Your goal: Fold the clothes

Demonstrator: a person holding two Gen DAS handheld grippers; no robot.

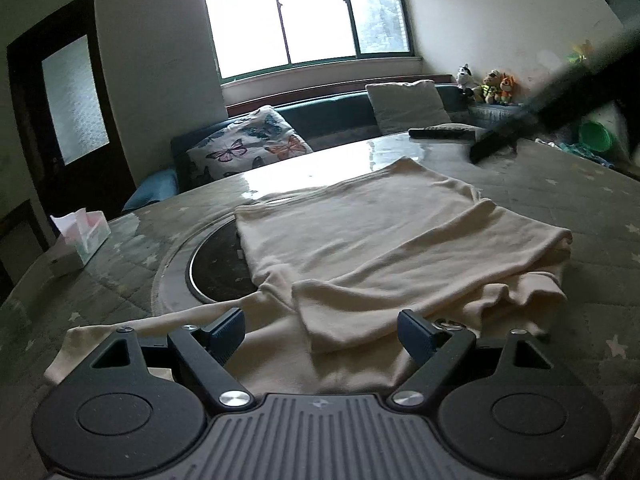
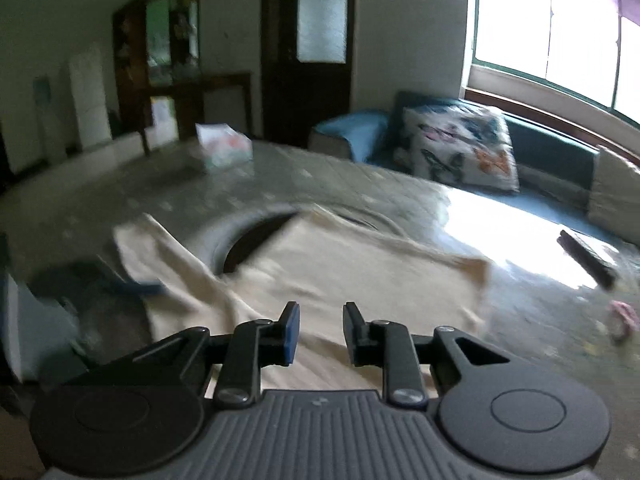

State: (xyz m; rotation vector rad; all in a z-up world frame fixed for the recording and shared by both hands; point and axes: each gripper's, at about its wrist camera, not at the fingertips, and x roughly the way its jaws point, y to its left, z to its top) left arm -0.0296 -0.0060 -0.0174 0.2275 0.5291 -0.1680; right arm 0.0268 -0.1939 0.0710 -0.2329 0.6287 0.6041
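Note:
A cream garment (image 1: pixel 380 232) lies partly folded on the round table (image 1: pixel 100 288), with one layer doubled over and a sleeve trailing toward me. My left gripper (image 1: pixel 322 334) hovers over the garment's near edge, open wide, with nothing between its fingers. In the right wrist view the same garment (image 2: pixel 320 264) spreads out below my right gripper (image 2: pixel 322 332), which is open with a narrower, empty gap. That view is blurred. A dark blurred shape with a blue pad, probably the left gripper (image 2: pixel 120 284), sits at the cloth's left edge. A dark blurred bar, probably the right gripper (image 1: pixel 532 116), crosses the upper right.
A dark round inset (image 1: pixel 220 268) in the table is half covered by the garment. A tissue box (image 1: pixel 80 240) stands at the left rim and a remote control (image 1: pixel 440 132) lies at the far side. Behind the table are a sofa with a butterfly cushion (image 1: pixel 252 144) and plush toys (image 1: pixel 492 86).

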